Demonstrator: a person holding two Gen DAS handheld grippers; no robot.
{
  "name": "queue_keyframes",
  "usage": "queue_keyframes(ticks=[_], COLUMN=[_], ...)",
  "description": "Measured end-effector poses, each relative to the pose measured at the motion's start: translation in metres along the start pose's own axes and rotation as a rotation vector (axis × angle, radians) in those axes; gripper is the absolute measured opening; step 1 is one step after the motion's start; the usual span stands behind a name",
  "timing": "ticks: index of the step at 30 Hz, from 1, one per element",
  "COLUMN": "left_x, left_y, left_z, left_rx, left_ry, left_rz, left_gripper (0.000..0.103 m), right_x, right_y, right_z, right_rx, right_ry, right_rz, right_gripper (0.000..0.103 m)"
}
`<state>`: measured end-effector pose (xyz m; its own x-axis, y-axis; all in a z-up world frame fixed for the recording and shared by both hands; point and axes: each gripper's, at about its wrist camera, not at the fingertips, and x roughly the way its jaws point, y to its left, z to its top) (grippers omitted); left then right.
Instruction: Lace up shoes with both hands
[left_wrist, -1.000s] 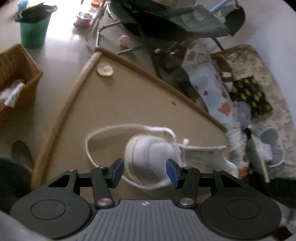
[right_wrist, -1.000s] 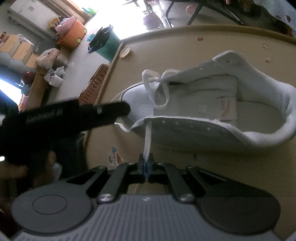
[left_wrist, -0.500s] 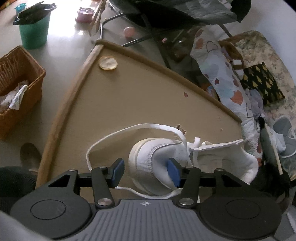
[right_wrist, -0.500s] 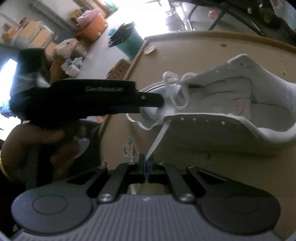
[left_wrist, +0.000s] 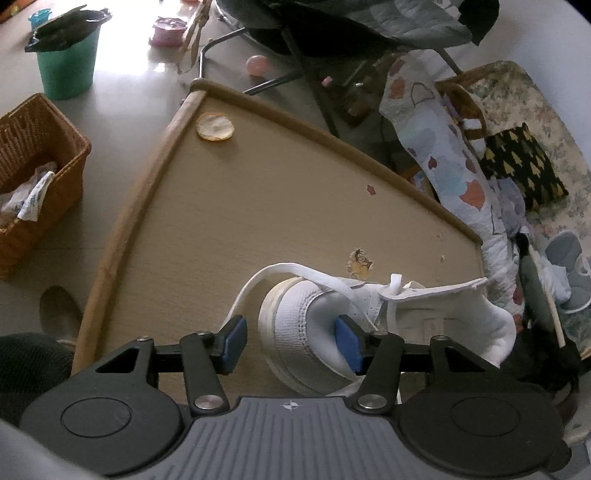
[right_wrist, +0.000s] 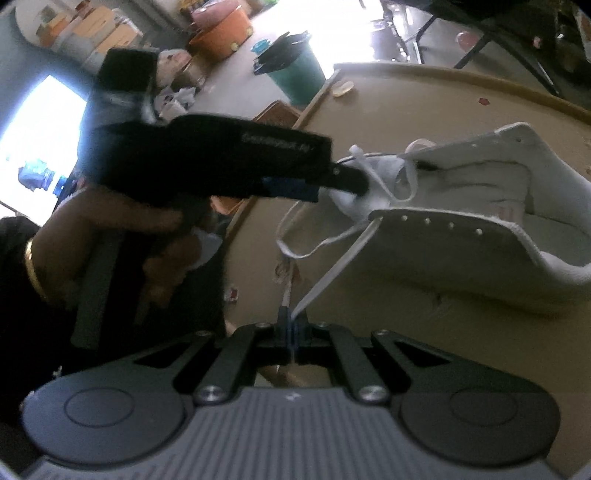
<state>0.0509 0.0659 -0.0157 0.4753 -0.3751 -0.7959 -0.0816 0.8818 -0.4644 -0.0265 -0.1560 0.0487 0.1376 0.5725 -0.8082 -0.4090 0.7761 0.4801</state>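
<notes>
On the tan wooden tabletop lies the white leather sneaker. Right tongs pinch its flat white lace taut for threading; left tongs, spreading wider, straddle the toe, probably steadying it.

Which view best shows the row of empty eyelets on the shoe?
The right wrist view: the eyelets run in a clear line along the near flap of the white shoe, just beyond the lace. The left wrist view shows the shoe toe-on, with no eyelets discernible.
</notes>
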Motion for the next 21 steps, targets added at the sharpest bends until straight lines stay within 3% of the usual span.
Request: queue_keyframes(ticks=[11,21], left_x=[-0.002,-0.004], left_y=[-0.002,-0.005], left_z=[0.005,0.003], left_rx=[0.020,0.025], left_ry=[0.003,-0.008], left_rz=[0.020,0.033], left_gripper=[0.061,0.062], right_x=[-0.020,-0.043], right_y=[0.003,-0.007], right_z=[-0.021,-0.041], right_rx=[-0.042,-0.020], right_ry=[0.033,0.039], right_rz=[0.042,0.022], right_gripper=[0.002,0.002])
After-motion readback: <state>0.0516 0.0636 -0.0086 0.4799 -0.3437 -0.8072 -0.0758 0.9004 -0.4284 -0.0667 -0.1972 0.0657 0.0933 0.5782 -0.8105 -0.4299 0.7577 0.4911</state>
